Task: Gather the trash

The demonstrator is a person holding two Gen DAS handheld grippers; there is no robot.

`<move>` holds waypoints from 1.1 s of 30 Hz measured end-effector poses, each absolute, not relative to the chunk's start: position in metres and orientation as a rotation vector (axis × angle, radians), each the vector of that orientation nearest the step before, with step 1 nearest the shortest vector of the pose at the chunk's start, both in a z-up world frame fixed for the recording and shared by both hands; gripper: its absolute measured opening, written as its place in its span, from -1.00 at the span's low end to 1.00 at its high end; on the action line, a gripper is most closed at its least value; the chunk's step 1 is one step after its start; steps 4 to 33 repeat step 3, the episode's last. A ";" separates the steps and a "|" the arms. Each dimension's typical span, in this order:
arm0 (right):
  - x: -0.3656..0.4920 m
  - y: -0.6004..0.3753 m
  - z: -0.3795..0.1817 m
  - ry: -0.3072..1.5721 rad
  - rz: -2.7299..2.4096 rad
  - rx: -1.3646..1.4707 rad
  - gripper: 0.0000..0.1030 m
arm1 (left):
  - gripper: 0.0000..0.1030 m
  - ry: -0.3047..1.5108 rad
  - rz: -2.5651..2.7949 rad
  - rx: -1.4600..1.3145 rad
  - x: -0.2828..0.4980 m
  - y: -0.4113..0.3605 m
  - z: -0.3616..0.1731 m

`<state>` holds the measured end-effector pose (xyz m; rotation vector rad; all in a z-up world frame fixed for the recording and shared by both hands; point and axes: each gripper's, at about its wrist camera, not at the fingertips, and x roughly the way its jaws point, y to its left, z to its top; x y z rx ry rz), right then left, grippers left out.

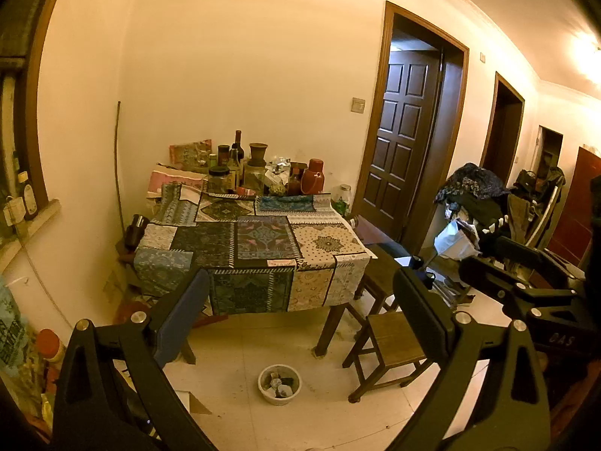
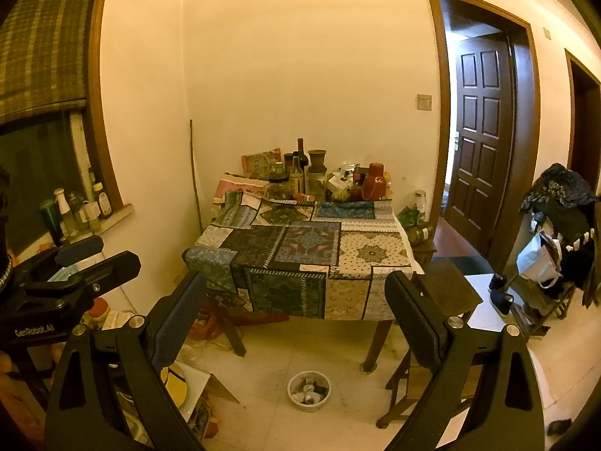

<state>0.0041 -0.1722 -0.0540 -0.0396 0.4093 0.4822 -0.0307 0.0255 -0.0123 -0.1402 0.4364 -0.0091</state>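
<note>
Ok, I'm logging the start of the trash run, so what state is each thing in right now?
Left claw: open, empty.
Right claw: open, empty.
Bowl: on the floor by the table, upright, scraps inside.
Table: covered by a patchwork cloth, jars and bottles crowded at the back.
Panelled door: open.
Stool: upright beside the table.
Red flask: upright, lid on.

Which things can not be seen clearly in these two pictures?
- Bowl contents: too small in both views to name.
- Floor clutter at lower left: hidden by the right gripper fingers.
- Labels on table bottles: too small, dim light.
- Under the table: the tablecloth covers it.
- Left gripper: open, holding nothing.
</note>
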 end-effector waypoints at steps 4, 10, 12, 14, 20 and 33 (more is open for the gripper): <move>0.007 -0.174 -0.055 0.420 0.485 -0.041 0.84 | 0.91 0.440 -0.003 -0.140 -0.029 0.026 -0.014; 0.007 -0.174 -0.055 0.420 0.485 -0.041 0.84 | 0.91 0.440 -0.003 -0.140 -0.029 0.026 -0.014; 0.007 -0.174 -0.055 0.420 0.485 -0.041 0.84 | 0.91 0.440 -0.003 -0.140 -0.029 0.026 -0.014; 0.007 -0.174 -0.055 0.420 0.485 -0.041 0.84 | 0.91 0.440 -0.003 -0.140 -0.029 0.026 -0.014; 0.007 -0.174 -0.055 0.420 0.485 -0.041 0.84 | 0.91 0.440 -0.003 -0.140 -0.029 0.026 -0.014; 0.007 -0.174 -0.055 0.420 0.485 -0.041 0.84 | 0.91 0.440 -0.003 -0.140 -0.029 0.026 -0.014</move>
